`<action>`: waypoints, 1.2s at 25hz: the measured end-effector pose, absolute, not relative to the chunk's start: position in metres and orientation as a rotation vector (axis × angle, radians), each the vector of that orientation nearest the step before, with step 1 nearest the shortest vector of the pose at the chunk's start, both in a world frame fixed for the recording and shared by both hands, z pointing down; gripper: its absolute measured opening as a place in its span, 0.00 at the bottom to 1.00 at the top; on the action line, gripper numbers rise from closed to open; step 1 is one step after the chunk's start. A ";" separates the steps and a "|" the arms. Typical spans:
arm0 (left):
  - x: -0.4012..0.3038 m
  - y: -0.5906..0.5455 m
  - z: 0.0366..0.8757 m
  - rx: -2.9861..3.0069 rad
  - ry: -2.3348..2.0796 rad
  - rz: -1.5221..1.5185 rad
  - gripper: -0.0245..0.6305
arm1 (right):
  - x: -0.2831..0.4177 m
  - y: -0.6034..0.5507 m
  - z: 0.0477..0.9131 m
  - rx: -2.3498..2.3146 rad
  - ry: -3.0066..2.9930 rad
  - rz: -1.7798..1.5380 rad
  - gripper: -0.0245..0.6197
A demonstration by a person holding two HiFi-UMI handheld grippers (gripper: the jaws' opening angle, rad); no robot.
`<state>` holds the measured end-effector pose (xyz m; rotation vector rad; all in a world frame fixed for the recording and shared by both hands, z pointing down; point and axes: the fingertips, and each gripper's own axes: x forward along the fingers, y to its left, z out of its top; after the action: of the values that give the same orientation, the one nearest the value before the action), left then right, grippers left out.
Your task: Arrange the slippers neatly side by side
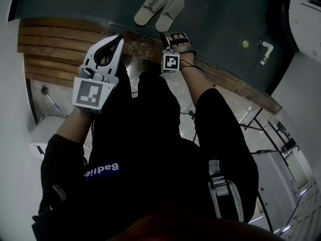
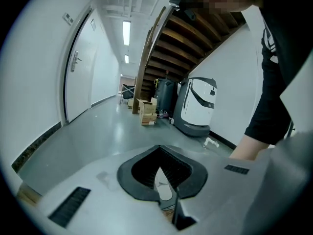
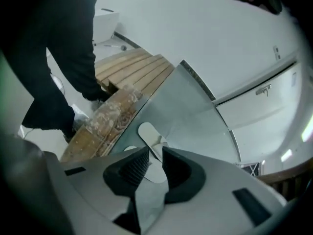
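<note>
Closest to the head camera, a person in black clothing holds both tools out over a slatted wooden step (image 1: 55, 44).

The left gripper (image 1: 118, 40) is raised above the step. Its jaws look drawn together at the tips, with only a teardrop gap behind them. In the left gripper view (image 2: 159, 147) nothing is clamped. A sliver of one pale slipper (image 2: 164, 187) shows through that gap, on the floor below, though the angle makes the tip contact hard to judge for certain.

The right gripper (image 1: 176, 38) points steeply down. Its jaws stand apart with clear space between the ribbed pads. In the right gripper view (image 3: 155, 152) they hold nothing; a slipper (image 3: 148, 132) shows through the opening, lying on the floor well beyond the pads, and a corner of its mate peeks out beside the left pad.

Past the step's edge lies the smooth grey floor (image 1: 225, 19). The slippers (image 1: 150, 6) rest there as a pair, side by side, their long edges touching or nearly so and their toes pointing the same way. Neither gripper touches them.

Farther along that floor a small yellowish ball (image 1: 245, 43) sits near a white fitting (image 1: 266, 51). Down the corridor in the left gripper view, a white and dark machine (image 2: 198, 104) stands under the stairs, with cardboard boxes (image 2: 146, 112) beyond it.
</note>
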<state>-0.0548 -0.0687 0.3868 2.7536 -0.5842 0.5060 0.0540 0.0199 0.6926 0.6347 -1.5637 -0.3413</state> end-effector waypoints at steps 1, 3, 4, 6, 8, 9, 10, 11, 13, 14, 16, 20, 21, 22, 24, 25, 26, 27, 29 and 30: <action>-0.056 -0.064 0.376 2.764 -0.576 0.511 0.04 | 0.044 0.032 0.678 0.663 -1.576 -0.314 0.16; -0.056 -0.054 0.356 2.784 -0.556 0.518 0.04 | 0.025 0.044 0.641 0.740 -1.604 -0.274 0.16; -0.055 -0.050 0.346 2.795 -0.544 0.520 0.04 | 0.020 0.048 0.622 0.779 -1.607 -0.253 0.16; -0.053 -0.039 0.326 2.820 -0.510 0.520 0.04 | 0.020 0.055 0.589 0.886 -1.588 -0.192 0.16; -0.048 -0.027 0.305 2.851 -0.465 0.511 0.04 | 0.029 0.057 0.552 1.043 -1.554 -0.105 0.16; -0.045 -0.020 0.295 2.867 -0.440 0.508 0.04 | 0.036 0.059 0.532 1.133 -1.539 -0.056 0.16; -0.043 -0.013 0.284 2.881 -0.415 0.505 0.04 | 0.043 0.062 0.512 1.223 -1.526 -0.007 0.16; -0.040 -0.006 0.273 2.896 -0.392 0.504 0.04 | 0.049 0.066 0.491 1.311 -1.517 0.038 0.16; -0.033 0.004 0.250 2.934 -0.343 0.491 0.04 | 0.063 0.073 0.451 1.479 -1.502 0.111 0.16; -0.029 0.007 0.237 2.960 -0.316 0.475 0.04 | 0.070 0.074 0.430 1.561 -1.496 0.134 0.16; -0.019 0.008 0.214 3.014 -0.261 0.432 0.04 | 0.086 0.074 0.387 1.718 -1.488 0.147 0.16; -0.017 0.024 0.180 3.061 -0.196 0.384 0.04 | 0.096 0.090 0.298 1.967 -1.522 0.149 0.16; -0.019 0.028 0.173 3.066 -0.180 0.378 0.04 | 0.095 0.095 0.275 2.027 -1.544 0.153 0.16; -0.020 0.033 0.167 3.069 -0.163 0.377 0.04 | 0.094 0.099 0.252 2.085 -1.570 0.150 0.16; -0.019 0.040 0.155 3.070 -0.138 0.377 0.04 | 0.093 0.104 0.207 2.193 -1.637 0.114 0.06; -0.017 0.042 0.150 3.071 -0.134 0.370 0.04 | 0.092 0.106 0.186 2.240 -1.675 0.098 0.04; -0.015 0.044 0.146 3.071 -0.126 0.357 0.04 | 0.090 0.108 0.168 2.284 -1.710 0.094 0.04; -0.010 0.046 0.141 3.067 -0.111 0.337 0.04 | 0.089 0.111 0.153 2.327 -1.739 0.106 0.04; 0.004 0.051 0.129 3.070 -0.069 0.311 0.04 | 0.085 0.114 0.122 2.404 -1.805 0.131 0.04; 0.011 0.054 0.123 3.083 -0.052 0.305 0.04 | 0.080 0.115 0.107 2.433 -1.853 0.121 0.04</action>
<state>0.0108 0.0542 0.1226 3.0833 -0.0516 0.3052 0.0802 0.1151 0.1068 2.4329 -1.8525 0.1211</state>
